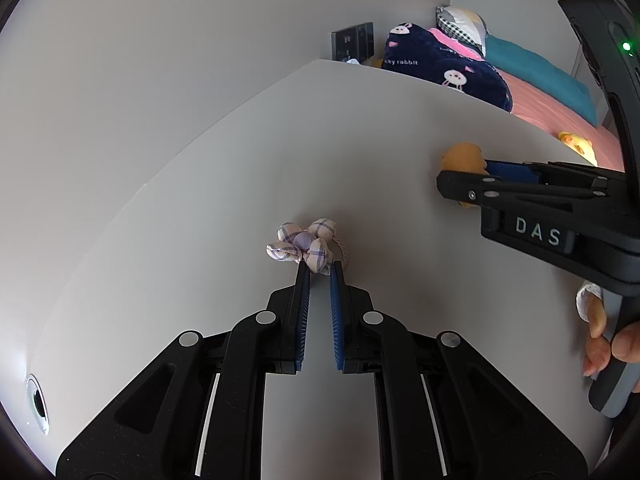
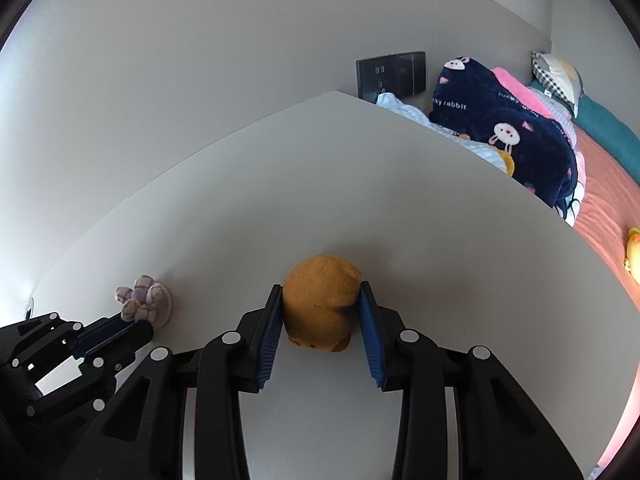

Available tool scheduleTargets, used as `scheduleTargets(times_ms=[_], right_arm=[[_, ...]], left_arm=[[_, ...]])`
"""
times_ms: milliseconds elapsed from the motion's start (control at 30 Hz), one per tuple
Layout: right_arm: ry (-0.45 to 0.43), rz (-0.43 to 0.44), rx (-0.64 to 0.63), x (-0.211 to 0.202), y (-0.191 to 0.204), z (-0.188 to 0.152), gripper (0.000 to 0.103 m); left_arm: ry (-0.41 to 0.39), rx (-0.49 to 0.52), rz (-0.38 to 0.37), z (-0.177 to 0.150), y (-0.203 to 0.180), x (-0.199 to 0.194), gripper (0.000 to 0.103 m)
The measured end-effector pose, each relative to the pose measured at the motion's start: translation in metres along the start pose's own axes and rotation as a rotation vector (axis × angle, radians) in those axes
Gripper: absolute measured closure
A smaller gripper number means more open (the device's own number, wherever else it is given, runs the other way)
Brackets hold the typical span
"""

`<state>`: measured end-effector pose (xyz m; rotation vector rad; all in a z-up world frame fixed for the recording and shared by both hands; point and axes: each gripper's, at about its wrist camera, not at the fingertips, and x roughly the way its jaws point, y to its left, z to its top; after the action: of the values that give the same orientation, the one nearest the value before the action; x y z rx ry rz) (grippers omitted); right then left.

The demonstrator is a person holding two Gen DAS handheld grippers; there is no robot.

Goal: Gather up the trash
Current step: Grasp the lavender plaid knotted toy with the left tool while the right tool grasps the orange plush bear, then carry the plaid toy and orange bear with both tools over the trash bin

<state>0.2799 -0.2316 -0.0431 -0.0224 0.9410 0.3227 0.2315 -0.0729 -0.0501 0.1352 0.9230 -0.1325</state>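
A small plaid fabric flower hair tie (image 1: 302,246) lies on the white table (image 1: 200,220). My left gripper (image 1: 319,270) has its fingers closed narrowly on the flower's near edge. The flower also shows in the right wrist view (image 2: 142,304). An orange plush toy (image 2: 320,302) sits on the table between the pads of my right gripper (image 2: 320,294), which touch its sides. The plush and the right gripper also show in the left wrist view (image 1: 464,160), at the right.
The table meets a white wall at the back left. Beyond its far right edge is a bed with a navy rabbit blanket (image 2: 504,132), a teal pillow (image 1: 536,72) and a yellow toy (image 2: 632,256). A dark wall socket (image 2: 390,72) sits behind. A cable hole (image 1: 38,404) is near left.
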Motion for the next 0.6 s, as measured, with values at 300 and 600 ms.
scheduleTargets(times_ms=[300,600], right_arm=[[-0.013,-0.004,0.022,-0.034,-0.009,-0.017,0.065],[-0.033,-0.014,0.052,-0.083,-0.026,-0.045,0.065]], left_arm=[[-0.013,0.012,-0.022,-0.003,-0.021,-0.016,0.093],[-0.029,0.025,-0.053,-0.017,-0.051,-0.048,0.093]])
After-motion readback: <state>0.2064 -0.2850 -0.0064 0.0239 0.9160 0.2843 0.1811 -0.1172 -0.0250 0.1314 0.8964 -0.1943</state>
